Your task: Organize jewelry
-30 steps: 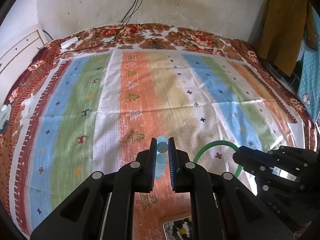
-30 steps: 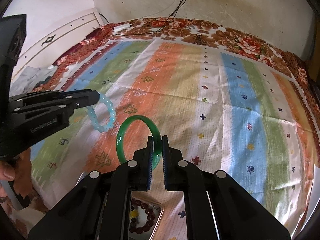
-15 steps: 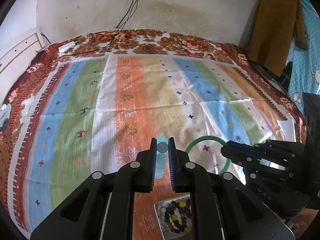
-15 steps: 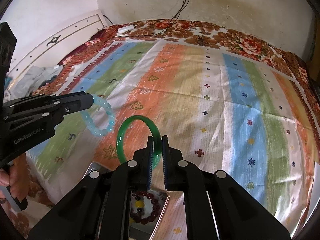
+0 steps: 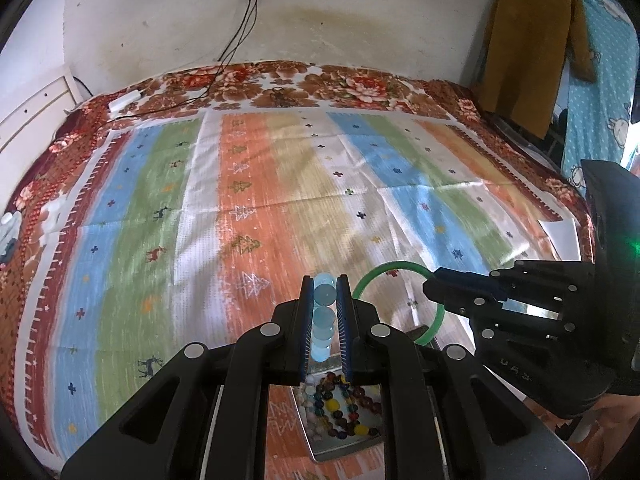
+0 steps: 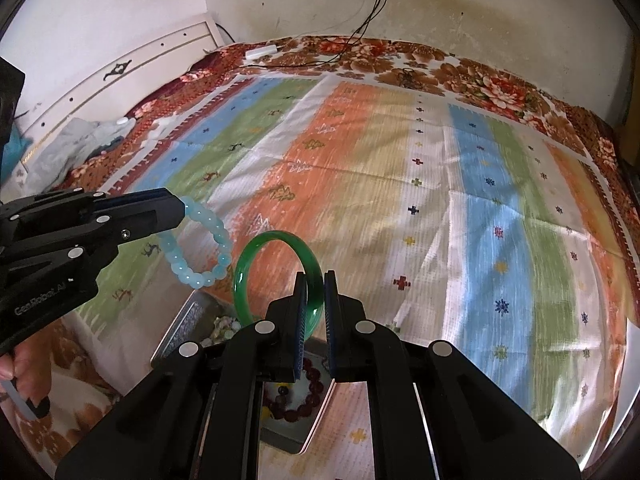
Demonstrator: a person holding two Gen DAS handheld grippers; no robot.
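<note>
My left gripper [image 5: 325,285] is shut on a pale blue bead bracelet [image 5: 323,320], which hangs as a loop [image 6: 200,244] in the right wrist view. My right gripper [image 6: 316,280] is shut on a green bangle [image 6: 276,276], also seen as a green ring [image 5: 394,300] beside the left fingers. Both are held in the air over a striped bedspread [image 5: 260,184]. Below them lies a metal tray [image 5: 340,452] holding several bead bracelets of mixed colours [image 5: 340,404]; a dark red bead bracelet [image 6: 300,396] shows under my right gripper.
The bed fills the view, with a floral border [image 5: 280,84] at the far side and a wall behind. A white charger and cable [image 5: 124,102] lie at the far left. Clothes [image 5: 532,40] hang at the right. A hand [image 6: 24,368] holds the left gripper's handle.
Both grippers have drawn back toward the near edge of the bed with their bracelets. The tray of beads has come into fuller view beneath them.
</note>
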